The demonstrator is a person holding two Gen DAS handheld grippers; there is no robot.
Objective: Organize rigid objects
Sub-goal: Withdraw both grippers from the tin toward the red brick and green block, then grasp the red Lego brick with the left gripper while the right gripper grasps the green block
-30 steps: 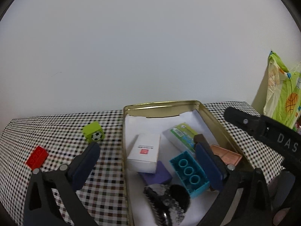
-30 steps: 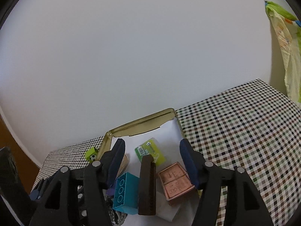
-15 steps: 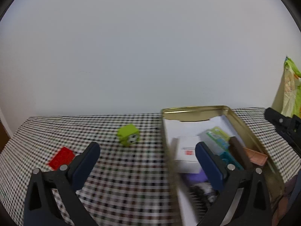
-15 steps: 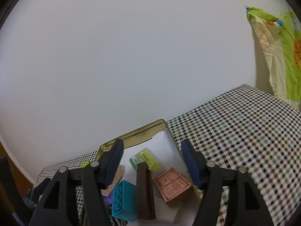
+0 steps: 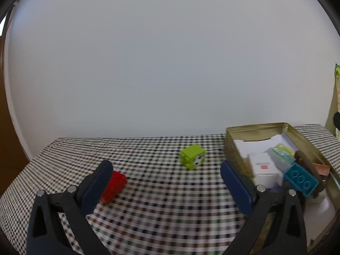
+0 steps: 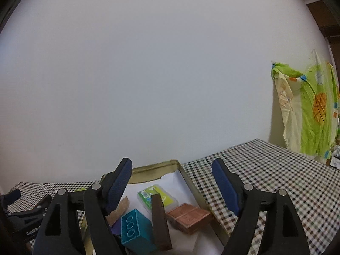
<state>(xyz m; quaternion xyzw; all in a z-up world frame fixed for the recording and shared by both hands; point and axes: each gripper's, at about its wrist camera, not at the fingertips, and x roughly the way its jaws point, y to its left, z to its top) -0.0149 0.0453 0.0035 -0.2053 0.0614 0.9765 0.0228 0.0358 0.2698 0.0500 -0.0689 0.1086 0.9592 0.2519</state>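
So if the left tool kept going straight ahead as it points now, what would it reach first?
Probably the green cube with the soccer-ball print, lying ahead between the open fingers of the left tool; only checkered cloth lies before it. Depth is uncertain.

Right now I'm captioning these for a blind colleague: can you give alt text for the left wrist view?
The open left gripper hovers empty over a checked tablecloth. A red brick lies by its left finger, a green cube sits ahead, and a gold tin at right holds a teal brick and a white box.
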